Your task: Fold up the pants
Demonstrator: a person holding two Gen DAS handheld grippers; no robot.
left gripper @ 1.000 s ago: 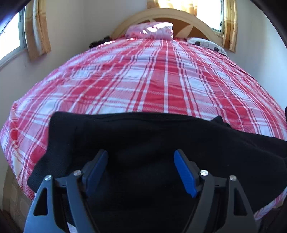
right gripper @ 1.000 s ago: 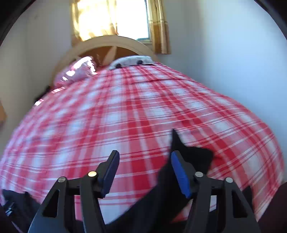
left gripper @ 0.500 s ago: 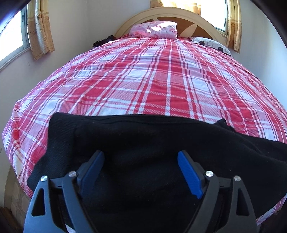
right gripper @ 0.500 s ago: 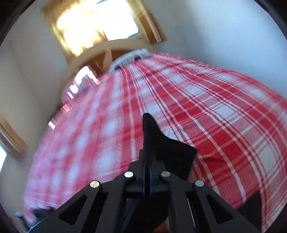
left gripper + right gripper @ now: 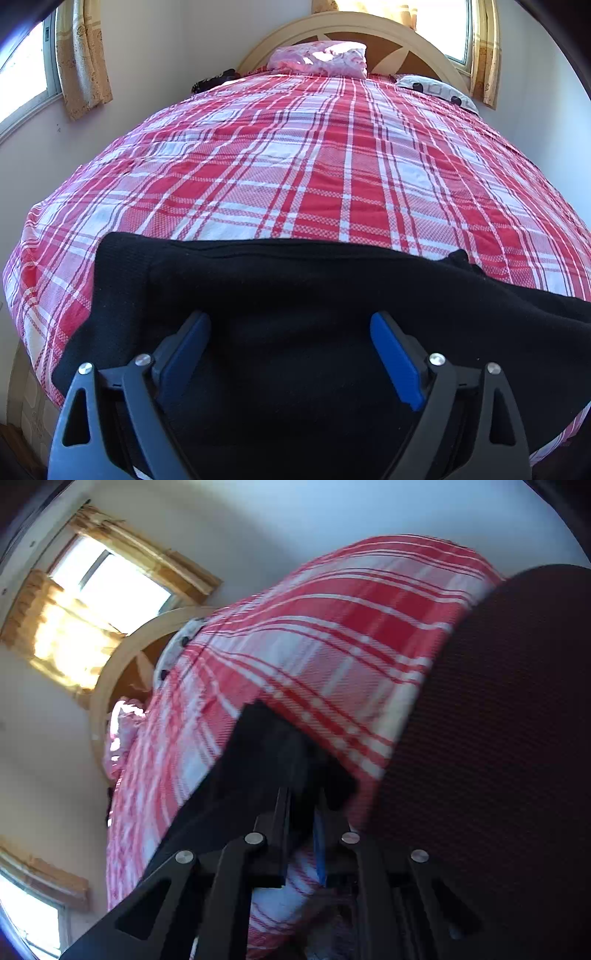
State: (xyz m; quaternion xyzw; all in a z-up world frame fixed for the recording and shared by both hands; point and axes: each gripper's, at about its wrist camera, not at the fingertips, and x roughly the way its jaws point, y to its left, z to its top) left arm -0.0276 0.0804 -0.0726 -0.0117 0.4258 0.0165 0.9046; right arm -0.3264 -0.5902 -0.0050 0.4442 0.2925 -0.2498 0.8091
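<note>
Black pants (image 5: 295, 295) lie across the near end of a red and white plaid bed (image 5: 314, 166). My left gripper (image 5: 291, 347) is open just above the pants, its blue pads (image 5: 393, 358) wide apart. My right gripper (image 5: 301, 808) is shut on a black edge of the pants (image 5: 266, 746) and holds it up off the bed; this view is tilted. More black fabric (image 5: 498, 738) fills the right side of the right wrist view.
A pink pillow (image 5: 321, 59) and a white spotted pillow (image 5: 436, 90) lie at the curved wooden headboard (image 5: 351, 27). Curtained windows (image 5: 81, 62) are in the walls at left and behind the bed. The bed's left edge (image 5: 22, 258) drops off beside a wall.
My right gripper closed on the pants edge, lifted it and rolled sideways. My left gripper stayed open over the pants and barely moved.
</note>
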